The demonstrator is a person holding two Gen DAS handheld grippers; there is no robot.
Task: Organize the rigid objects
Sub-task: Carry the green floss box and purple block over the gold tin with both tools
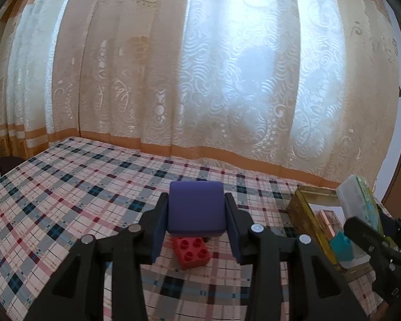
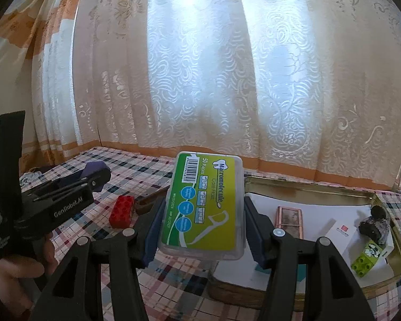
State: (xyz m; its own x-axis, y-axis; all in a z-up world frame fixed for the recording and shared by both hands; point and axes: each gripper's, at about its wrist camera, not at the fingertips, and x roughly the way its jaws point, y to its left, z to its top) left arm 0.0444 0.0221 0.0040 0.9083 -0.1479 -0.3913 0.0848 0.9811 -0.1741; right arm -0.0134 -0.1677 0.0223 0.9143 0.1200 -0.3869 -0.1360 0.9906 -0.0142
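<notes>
My left gripper (image 1: 196, 214) clamps one purple block (image 1: 195, 208) above the checked table (image 1: 66, 187), with one red brick (image 1: 192, 251) lying below it at six o'clock. My right gripper (image 2: 203, 214) grips one floss box (image 2: 205, 206), long axis running twelve to six, beside the tin tray (image 2: 307, 184) at three o'clock. The tray holds one green brick (image 2: 367, 256), one copper frame (image 2: 290, 220) and one dark lump (image 2: 375, 227).
</notes>
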